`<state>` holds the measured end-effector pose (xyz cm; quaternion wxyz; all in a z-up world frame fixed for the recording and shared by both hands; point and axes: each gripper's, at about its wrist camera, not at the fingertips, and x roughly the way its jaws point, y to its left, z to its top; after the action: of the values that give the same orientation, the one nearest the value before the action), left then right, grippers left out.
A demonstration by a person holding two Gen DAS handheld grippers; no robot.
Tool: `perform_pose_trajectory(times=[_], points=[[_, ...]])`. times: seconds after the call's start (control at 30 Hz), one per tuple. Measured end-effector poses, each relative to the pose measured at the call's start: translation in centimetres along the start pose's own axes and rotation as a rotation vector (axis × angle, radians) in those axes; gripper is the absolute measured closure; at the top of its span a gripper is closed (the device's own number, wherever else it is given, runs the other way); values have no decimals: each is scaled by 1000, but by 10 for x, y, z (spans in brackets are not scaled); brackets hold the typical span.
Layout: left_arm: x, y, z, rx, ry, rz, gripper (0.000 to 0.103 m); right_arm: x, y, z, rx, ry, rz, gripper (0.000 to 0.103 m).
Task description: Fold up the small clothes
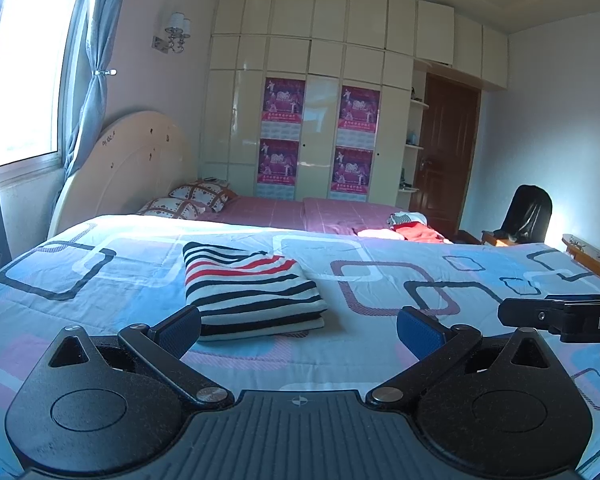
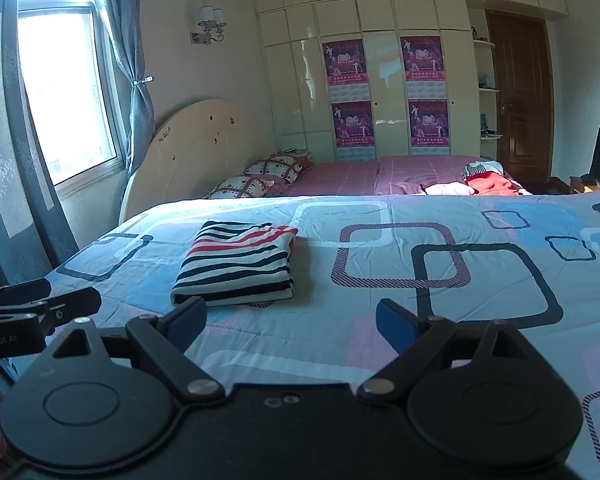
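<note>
Two black grippers, left (image 1: 298,330) and right (image 2: 290,322), hovering empty with blue pads spread wide, just short of folded black-red-white striped cotton garment (image 1: 250,290) lying on blue patterned quilt (image 1: 380,300). Apparently between garments; next likely fetching from crumpled red-and-white clothes pile (image 1: 410,228) far beyond striped garment.

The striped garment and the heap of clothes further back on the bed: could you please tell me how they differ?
The striped garment is folded into a flat, neat rectangle; the heap of clothes is crumpled and unfolded. The striped garment lies on the blue patterned quilt, close before the open tongs, while the heap lies on the pink sheet beyond. The garment is white with dark and red stripes; the heap shows red, pink and pale pieces. Neither is gripped.
</note>
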<state>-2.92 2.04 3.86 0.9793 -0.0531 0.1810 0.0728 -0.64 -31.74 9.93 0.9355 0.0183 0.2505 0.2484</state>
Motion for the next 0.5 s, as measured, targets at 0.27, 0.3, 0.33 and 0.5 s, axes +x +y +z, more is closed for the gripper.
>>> perform_pose_trajectory(times=[0.27,0.3,0.33,0.5], points=[[0,2,-1,-5,1,1,0,5,5,-3,-7,5,0,11],[0,2,-1,-7,1,3,0,6,6,-3,-8,6,0,11],[0,2,-1,-7,1,4,0,7,7,-3,-9,7,0,11],[-1,2,-2,-6,-1,4,0,8,9,-3,-7,8,2,11]])
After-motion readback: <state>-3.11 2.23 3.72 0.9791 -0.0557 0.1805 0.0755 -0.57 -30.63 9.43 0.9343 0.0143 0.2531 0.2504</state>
